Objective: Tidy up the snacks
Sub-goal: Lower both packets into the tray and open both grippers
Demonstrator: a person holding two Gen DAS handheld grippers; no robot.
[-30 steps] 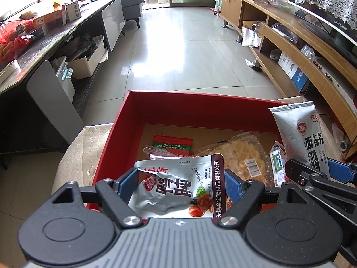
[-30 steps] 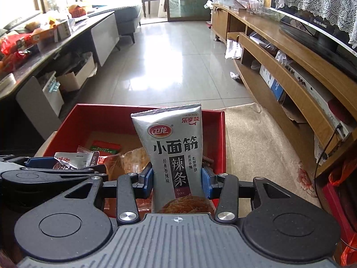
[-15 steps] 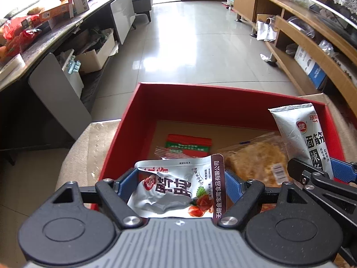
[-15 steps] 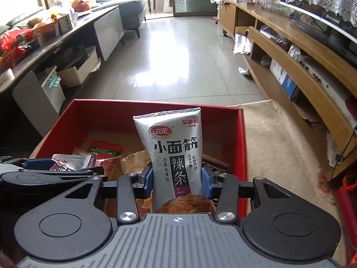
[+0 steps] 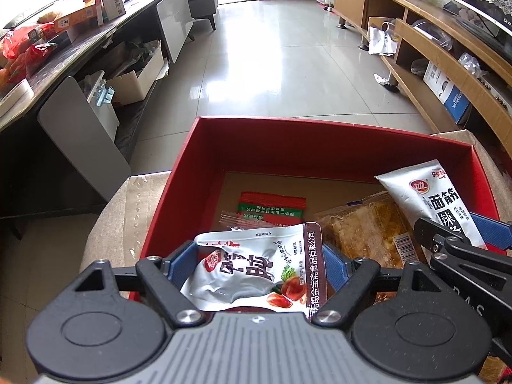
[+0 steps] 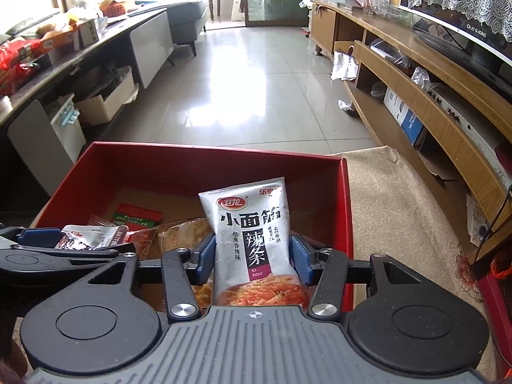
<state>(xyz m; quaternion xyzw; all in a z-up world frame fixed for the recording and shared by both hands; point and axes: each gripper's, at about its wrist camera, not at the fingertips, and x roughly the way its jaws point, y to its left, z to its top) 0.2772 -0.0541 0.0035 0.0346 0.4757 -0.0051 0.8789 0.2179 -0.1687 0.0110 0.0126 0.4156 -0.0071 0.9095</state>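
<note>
A red box (image 5: pixel 320 124) stands below both grippers. My left gripper (image 5: pixel 256 262) is shut on a crumpled silver pouch (image 5: pixel 249 268) over the box's near left corner. At the right of the left wrist view, my right gripper (image 5: pixel 457 224) hangs over the box. In the right wrist view its jaws (image 6: pixel 252 252) are opening. The tall silver spicy-strip packet (image 6: pixel 249 224) still stands between the blue pads and has sunk lower, its pads no longer squeezing it. Inside the box lie a red-green sachet (image 5: pixel 272 206) and a clear pack of golden pastry (image 5: pixel 361 224).
The box rests on a beige cloth surface (image 6: pixel 400 217). A wooden TV shelf (image 6: pixel 432 73) runs along the right, and a dark cluttered counter (image 5: pixel 64 48) along the left. Tiled floor (image 5: pixel 272 64) lies beyond the box.
Both grippers came down a little toward the box. The right jaws spread and the spicy-strip packet slid down between them. The left grip on the silver pouch is unchanged.
</note>
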